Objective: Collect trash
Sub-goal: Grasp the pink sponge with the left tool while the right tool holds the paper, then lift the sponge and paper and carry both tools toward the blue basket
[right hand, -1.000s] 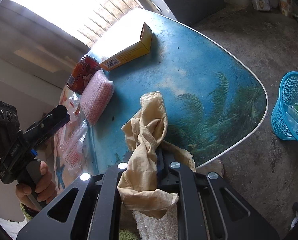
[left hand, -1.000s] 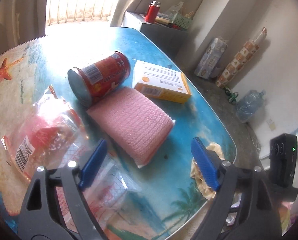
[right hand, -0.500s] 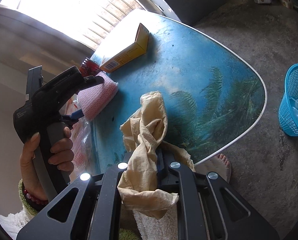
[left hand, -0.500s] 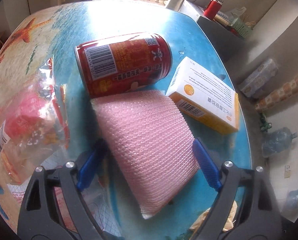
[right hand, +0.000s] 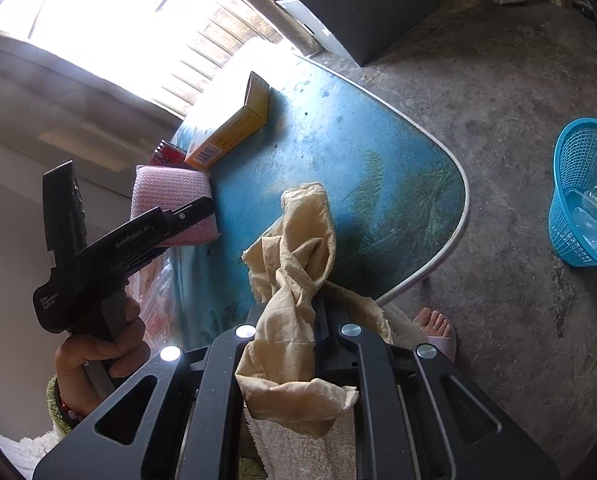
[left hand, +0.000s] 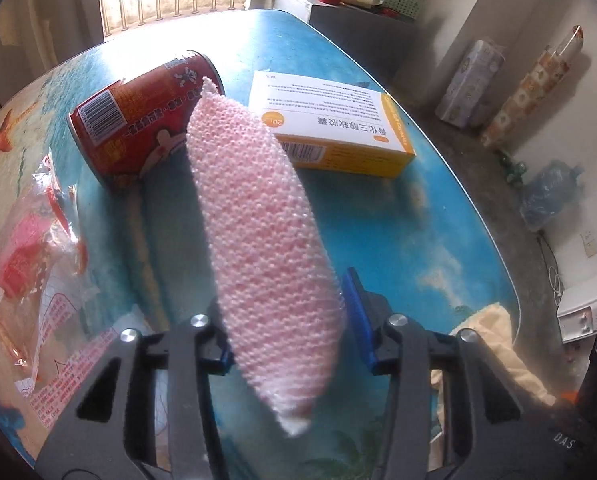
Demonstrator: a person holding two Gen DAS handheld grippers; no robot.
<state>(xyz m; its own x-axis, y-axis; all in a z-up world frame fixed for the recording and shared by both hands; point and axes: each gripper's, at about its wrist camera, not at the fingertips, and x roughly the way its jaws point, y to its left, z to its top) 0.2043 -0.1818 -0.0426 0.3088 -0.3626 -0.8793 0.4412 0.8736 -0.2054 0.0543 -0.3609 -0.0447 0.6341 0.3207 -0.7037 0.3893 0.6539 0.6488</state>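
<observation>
Now pink sponge squeezed edgewise, seemingly lifted, between left gripper fingers.

The table bears a beach print. On it lie a red can, a yellow box and clear wrappers. A blue basket stands on the floor.

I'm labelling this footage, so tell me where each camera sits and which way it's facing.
Left wrist: on the left gripper, looking down its fingers at the blue beach-print table; its jaws have just closed on the pink mesh sponge.
Right wrist: on the right gripper, facing table and floor, shut on the crumpled beige cloth; a hand and foot show.
Shared: sponge, yellow cardboard box, table.
</observation>
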